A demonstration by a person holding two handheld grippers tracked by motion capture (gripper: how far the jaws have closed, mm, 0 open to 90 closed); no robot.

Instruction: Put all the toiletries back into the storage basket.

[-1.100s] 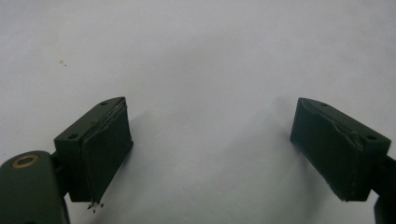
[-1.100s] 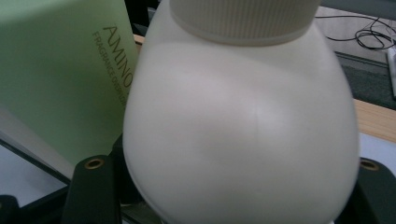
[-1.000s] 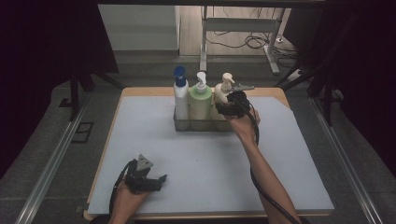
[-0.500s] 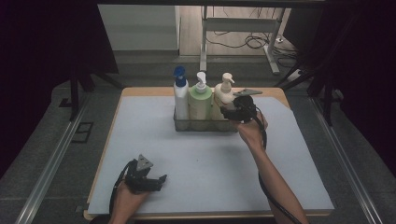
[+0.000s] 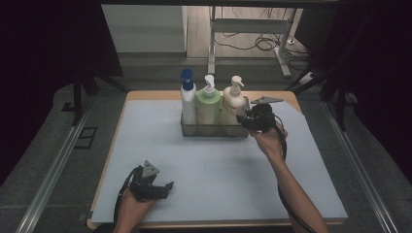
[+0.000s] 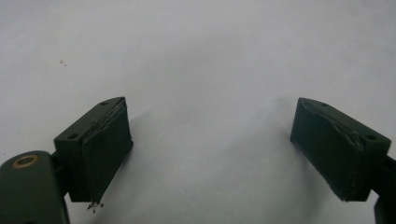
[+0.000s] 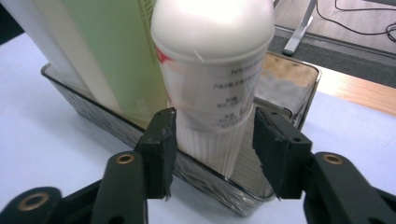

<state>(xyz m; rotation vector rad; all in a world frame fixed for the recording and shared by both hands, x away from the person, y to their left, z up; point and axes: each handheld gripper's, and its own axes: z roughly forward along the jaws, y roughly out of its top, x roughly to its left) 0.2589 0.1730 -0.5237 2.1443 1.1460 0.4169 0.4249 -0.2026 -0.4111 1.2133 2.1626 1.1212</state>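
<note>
While the left tongs: (image 5: 167, 186) sit low at the near edge of the surface (image 5: 214, 170), well apart from the metal tray (image 5: 214, 130) and on the near-left side of it; in the left gripper view the left tongs (image 6: 210, 144) stand wide open with only bare surface between the jaws.
Right tongs: (image 5: 241, 121) out at the right-hand end of the metal tray, held by the person's right hand (image 5: 269, 141), pointing at the tray's end compartment.
Right tongs, close up: in the right gripper view the right tongs (image 7: 212, 149) have just been closing, with the cream bottle (image 7: 212, 70) between the jaws; the left pad looks right against the bottle's ribbed lower part, and a sliver of gap shows at the right pad, so no firm squeeze can be called.
Cream bottle: (image 5: 234, 104) upright in the tray's right end, just beside the green bottle (image 5: 208, 104).
Green bottle: middle of the tray, upright.
White bottle with blue cap: (image 5: 188, 99) the tray's left end, upright.
Tray: toward the far side of the surface, its metal wall (image 7: 140, 130) running along in front of the bottles.
</note>
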